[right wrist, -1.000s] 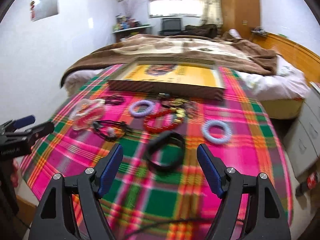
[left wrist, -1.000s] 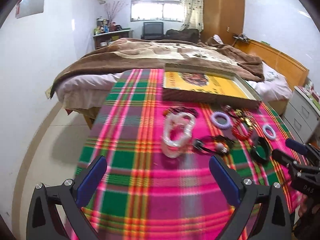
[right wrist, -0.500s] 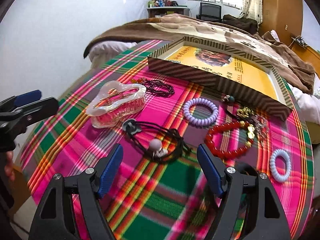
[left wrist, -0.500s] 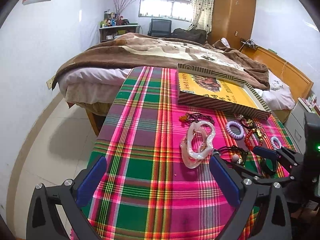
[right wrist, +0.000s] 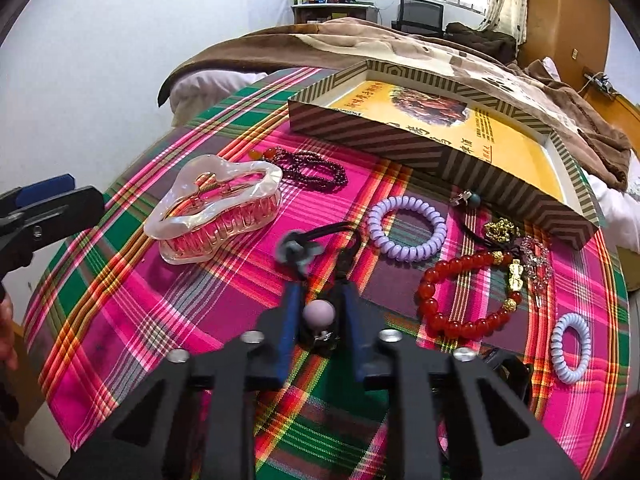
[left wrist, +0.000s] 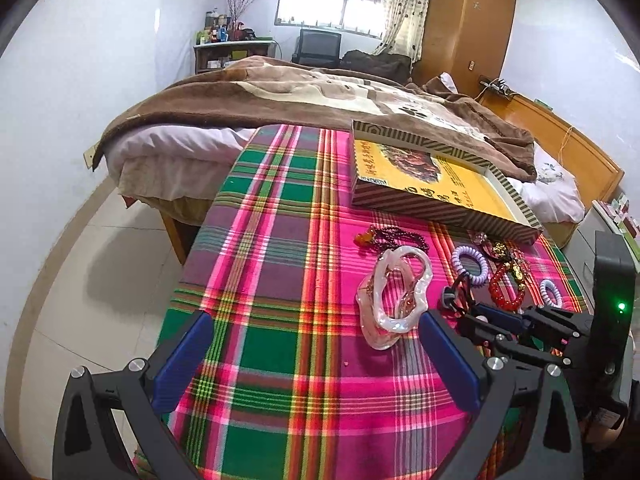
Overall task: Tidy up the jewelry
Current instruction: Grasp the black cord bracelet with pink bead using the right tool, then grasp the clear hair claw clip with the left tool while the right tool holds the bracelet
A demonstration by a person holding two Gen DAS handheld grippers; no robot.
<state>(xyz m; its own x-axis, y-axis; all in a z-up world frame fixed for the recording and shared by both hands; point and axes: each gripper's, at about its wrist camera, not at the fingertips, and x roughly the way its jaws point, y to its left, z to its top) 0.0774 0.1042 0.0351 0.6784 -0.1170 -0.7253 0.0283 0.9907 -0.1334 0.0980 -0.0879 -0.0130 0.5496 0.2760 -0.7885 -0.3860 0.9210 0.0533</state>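
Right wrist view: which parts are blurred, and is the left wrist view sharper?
Right wrist view: the black hair tie and the right gripper closed on it are smeared; the hair claw stays sharp. Left wrist view: sharp throughout, with window glare and fisheye bending.

- The box (right wrist: 420, 136) lies on the tablecloth (right wrist: 160, 320) in the upper right of the right wrist frame.
- The hair claw (right wrist: 216, 212) lies at left, the coil hair tie (right wrist: 406, 228) right of it.
- The bead bracelet (right wrist: 464, 292) lies lower right of the coil tie.
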